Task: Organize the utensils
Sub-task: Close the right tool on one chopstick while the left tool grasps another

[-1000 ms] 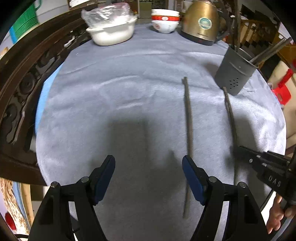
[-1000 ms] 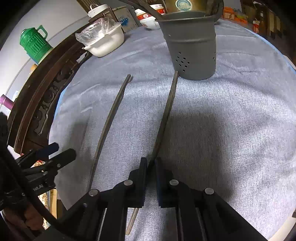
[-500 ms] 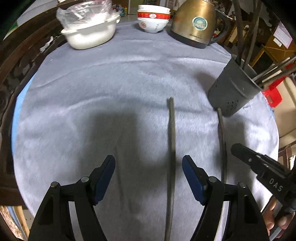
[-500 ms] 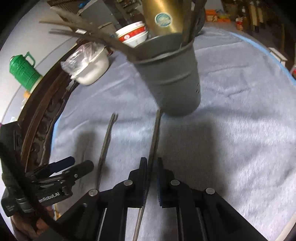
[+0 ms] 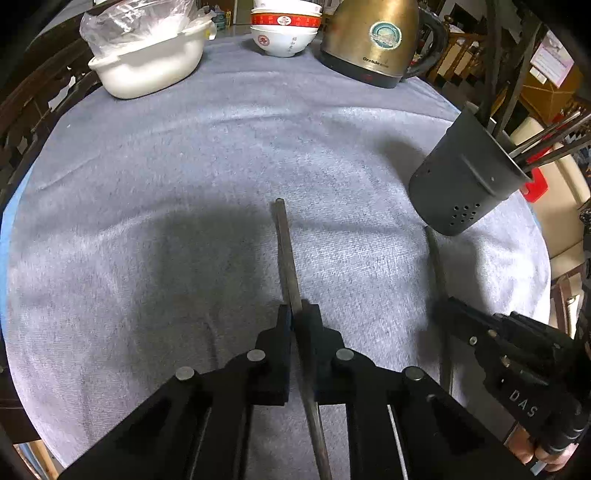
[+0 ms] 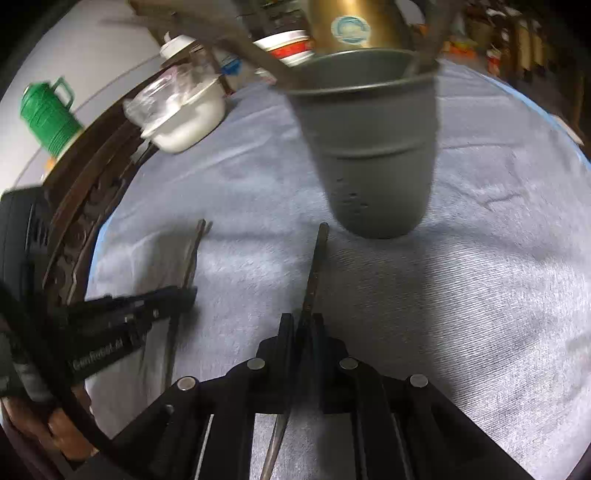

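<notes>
Desk: a round desk [image 5: 155, 177] lay under a grey, ribbed, towel-like cloth, with a carved dark wooden rail along its left edge.
Room: cluttered and dim; wooden furniture and a red stool stood beyond the right edge, and a green jug [image 6: 46, 112] sat past the rail.
Far edge: a white tub [image 5: 147, 62] with crinkled clear plastic over it, stacked white bowls with a red band [image 5: 284, 31], and a brassy kettle [image 5: 369, 38] on a dark base.
Holder: a dark grey, tapered utensil holder [image 5: 467, 177] with small round holes near its base stood right of centre, dark sticks jutting from its top.
Left tool: the left tool [image 5: 297, 325] was clenched on a long, thin dark chopstick [image 5: 286, 251] whose far tip pointed away across the cloth.
Right tool: the right tool [image 6: 303, 328] was clamped on a second chopstick [image 6: 316, 266], its tip just short of the holder's base.
Pose: both tools were held low, side by side and near each other, aimed forward.
</notes>
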Demonstrator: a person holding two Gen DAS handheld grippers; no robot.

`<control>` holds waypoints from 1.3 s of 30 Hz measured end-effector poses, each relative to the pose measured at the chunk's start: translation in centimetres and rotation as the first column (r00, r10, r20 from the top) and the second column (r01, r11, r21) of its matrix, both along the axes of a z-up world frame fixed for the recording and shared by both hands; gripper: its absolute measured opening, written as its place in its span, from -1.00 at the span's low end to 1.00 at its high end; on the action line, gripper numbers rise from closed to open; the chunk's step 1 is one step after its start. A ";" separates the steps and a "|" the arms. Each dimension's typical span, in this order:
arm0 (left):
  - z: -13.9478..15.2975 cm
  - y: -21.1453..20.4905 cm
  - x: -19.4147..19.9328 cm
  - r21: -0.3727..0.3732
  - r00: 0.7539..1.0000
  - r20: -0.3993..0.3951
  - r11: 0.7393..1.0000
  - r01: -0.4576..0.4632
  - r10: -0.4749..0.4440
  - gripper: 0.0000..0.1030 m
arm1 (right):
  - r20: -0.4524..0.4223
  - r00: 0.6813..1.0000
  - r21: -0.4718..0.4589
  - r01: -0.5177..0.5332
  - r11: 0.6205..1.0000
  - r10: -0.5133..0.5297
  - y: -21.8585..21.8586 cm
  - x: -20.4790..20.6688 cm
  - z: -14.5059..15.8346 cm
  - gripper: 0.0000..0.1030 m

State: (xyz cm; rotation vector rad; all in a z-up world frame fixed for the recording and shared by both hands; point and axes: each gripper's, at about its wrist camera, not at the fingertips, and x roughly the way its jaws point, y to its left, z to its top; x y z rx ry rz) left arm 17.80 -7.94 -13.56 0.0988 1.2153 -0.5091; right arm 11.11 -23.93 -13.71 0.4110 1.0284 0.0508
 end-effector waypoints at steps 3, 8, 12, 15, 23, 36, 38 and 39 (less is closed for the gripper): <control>0.1 0.6 -0.8 0.005 1.000 -0.003 1.000 0.013 -0.013 -0.84 | -0.006 0.999 0.014 -0.040 0.999 0.040 1.0 -0.3 0.0 -0.82; 0.2 1.1 -1.4 0.026 0.999 -0.018 0.999 0.041 -0.041 -0.83 | -0.032 0.997 0.014 -0.076 0.997 0.077 2.0 -1.1 0.1 -0.80; 0.7 2.0 -0.3 0.024 0.999 -0.034 1.000 0.000 0.001 -0.36 | -0.084 0.996 0.030 -0.035 0.999 0.038 1.4 -0.1 0.2 -0.77; 1.1 2.4 0.8 0.013 0.999 -0.044 0.999 -0.029 0.030 -0.24 | -0.106 0.994 0.007 -0.005 1.000 0.005 0.7 0.5 0.4 -0.75; 0.1 0.2 3.0 0.046 0.994 -0.097 0.998 -0.044 0.048 -0.24 | -0.175 0.985 -0.062 -0.008 0.998 -0.003 1.4 2.4 0.5 -0.68; 0.7 -2.0 0.7 0.148 0.996 0.087 0.988 -0.037 0.025 -0.89 | -0.141 0.990 -0.061 -0.021 0.998 0.012 1.2 2.5 0.5 -0.86; 1.6 -1.7 -0.1 0.139 0.993 0.117 0.989 -0.050 0.033 -0.89 | -0.124 0.992 -0.054 -0.012 0.998 0.005 1.0 2.0 0.8 -0.86; 2.2 -1.4 -0.6 0.137 0.990 0.133 0.989 -0.058 0.039 -0.89 | -0.115 0.993 -0.053 -0.009 0.999 0.003 1.0 1.9 0.9 -0.86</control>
